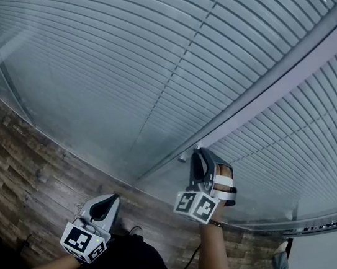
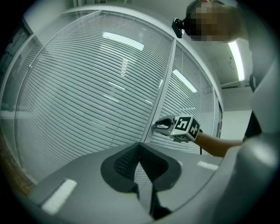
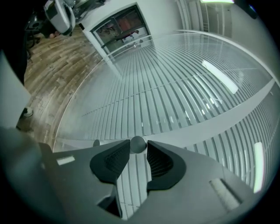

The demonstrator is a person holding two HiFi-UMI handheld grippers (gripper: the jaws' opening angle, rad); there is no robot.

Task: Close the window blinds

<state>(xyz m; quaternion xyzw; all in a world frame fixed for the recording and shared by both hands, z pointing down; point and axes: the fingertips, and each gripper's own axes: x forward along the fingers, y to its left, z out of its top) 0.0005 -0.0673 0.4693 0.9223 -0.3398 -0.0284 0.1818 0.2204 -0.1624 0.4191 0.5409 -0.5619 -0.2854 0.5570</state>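
The left gripper (image 2: 140, 151) hangs low, closest to the person's body and above the wood floor (image 1: 12, 179). Its jaws are pressed together at the tips with nothing between them, and it stays clear of the glass. Farther out, the right gripper (image 3: 138, 148) reaches up to the pale frame bar (image 1: 286, 79). Its jaws pinch a small round grey knob (image 3: 138, 143) that sits on that bar, one pad on each side. Beyond both grippers, the window blinds (image 1: 144, 53) hang behind the glass. Their thin horizontal slats fill the panes on both sides of the frame bar.
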